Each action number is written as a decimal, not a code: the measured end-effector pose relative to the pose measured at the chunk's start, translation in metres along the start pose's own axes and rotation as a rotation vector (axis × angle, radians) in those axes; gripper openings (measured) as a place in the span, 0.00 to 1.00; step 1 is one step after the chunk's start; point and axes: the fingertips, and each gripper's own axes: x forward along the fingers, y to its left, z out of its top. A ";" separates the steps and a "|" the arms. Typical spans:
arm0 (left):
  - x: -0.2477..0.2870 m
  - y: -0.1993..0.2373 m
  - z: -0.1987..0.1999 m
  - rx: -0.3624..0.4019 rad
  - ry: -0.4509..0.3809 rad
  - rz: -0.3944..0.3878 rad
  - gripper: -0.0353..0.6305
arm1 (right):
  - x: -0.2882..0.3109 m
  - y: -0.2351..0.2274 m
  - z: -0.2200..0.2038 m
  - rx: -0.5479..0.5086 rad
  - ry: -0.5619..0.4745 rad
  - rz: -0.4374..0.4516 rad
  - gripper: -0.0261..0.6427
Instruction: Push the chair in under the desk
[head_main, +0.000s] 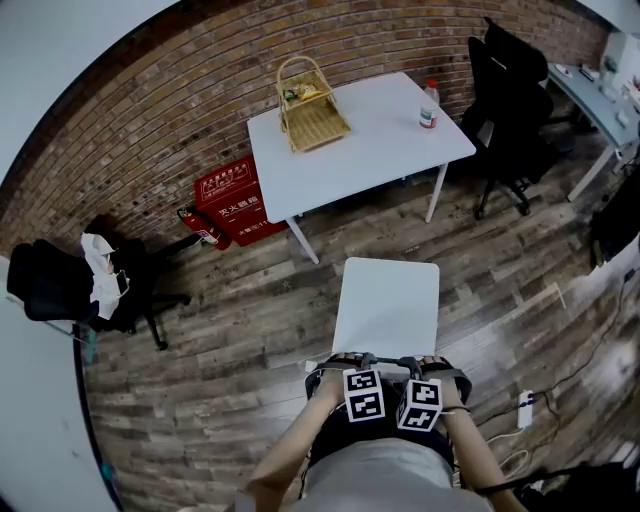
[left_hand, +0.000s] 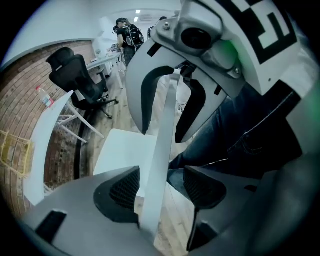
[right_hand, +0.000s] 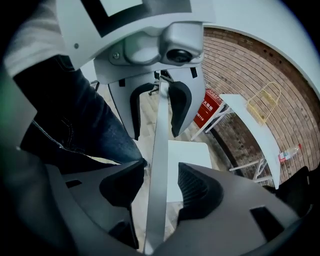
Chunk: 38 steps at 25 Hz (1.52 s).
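A white chair stands on the wood floor with its seat (head_main: 388, 300) facing the white desk (head_main: 380, 130), a gap of floor between them. Its thin backrest top edge (head_main: 385, 360) lies right in front of the person. My left gripper (head_main: 355, 360) and right gripper (head_main: 420, 363) sit side by side over that edge. In the left gripper view the backrest (left_hand: 167, 125) runs between the jaws of the left gripper (left_hand: 162, 187), against one pad and clear of the other. The right gripper (right_hand: 162, 187) straddles the backrest (right_hand: 160, 150) too, with gaps beside it. Both are open.
On the desk are a wicker basket (head_main: 310, 105) and a bottle (head_main: 429, 104). A red box (head_main: 232, 200) leans at the brick wall. Black office chairs stand at the right (head_main: 510, 100) and left (head_main: 70, 285). A power strip (head_main: 525, 408) and cables lie at the right.
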 end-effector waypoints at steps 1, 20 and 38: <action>0.002 -0.002 0.000 0.001 0.000 -0.019 0.48 | 0.002 0.002 0.000 -0.002 0.006 0.006 0.35; 0.010 0.010 -0.008 0.105 0.022 0.151 0.20 | 0.012 0.004 0.001 0.080 0.015 -0.045 0.18; 0.013 0.033 0.005 0.053 0.016 0.157 0.21 | 0.015 -0.018 -0.011 0.066 -0.007 0.047 0.17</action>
